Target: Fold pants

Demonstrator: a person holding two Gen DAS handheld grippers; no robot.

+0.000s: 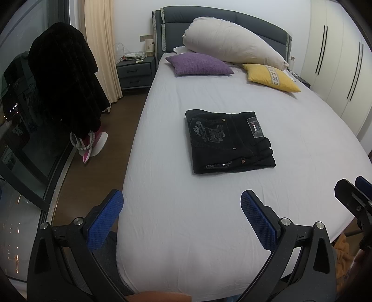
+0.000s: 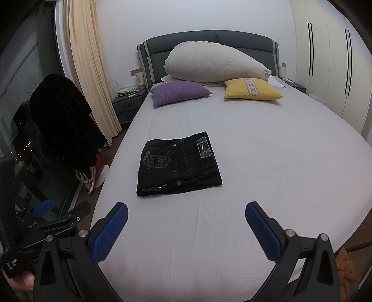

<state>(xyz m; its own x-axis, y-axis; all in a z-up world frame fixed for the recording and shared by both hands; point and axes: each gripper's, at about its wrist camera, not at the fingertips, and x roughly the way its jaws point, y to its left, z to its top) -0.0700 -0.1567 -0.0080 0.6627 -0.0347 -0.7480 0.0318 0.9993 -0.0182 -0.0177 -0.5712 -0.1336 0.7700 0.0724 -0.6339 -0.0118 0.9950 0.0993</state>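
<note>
Pants (image 1: 229, 141): black, folded into a flat rectangular bundle with a stitched back pocket and a waist patch on top. They lie on the bed (image 1: 232, 209), ahead of both sets of jaws and well apart from them; in the left wrist view slightly right of the gap between the jaws, in the right wrist view (image 2: 179, 163) left of it.

Left gripper (image 1: 182, 216): jaws spread wide, grasping nothing, blue pads (image 1: 105, 220) over the near edge of the bed.

Right gripper (image 2: 186, 226): jaws likewise released and bare, above the sheet. It also shows at the right edge of the left wrist view.

Purple cushion (image 1: 200, 64): far beyond the jaws, near the headboard (image 1: 223, 21).

Yellow cushion (image 1: 270, 77): right of the purple one, same far end.

Large pale pillow (image 1: 232, 46): leaning on the headboard, behind both cushions.

Bedside cabinet (image 1: 136, 72): far left of the jaws, beside a cream curtain (image 1: 102, 46).

Dark garment (image 1: 65, 81): hanging left of the bed, by the window.

Wardrobe (image 1: 337, 58): far right.
</note>
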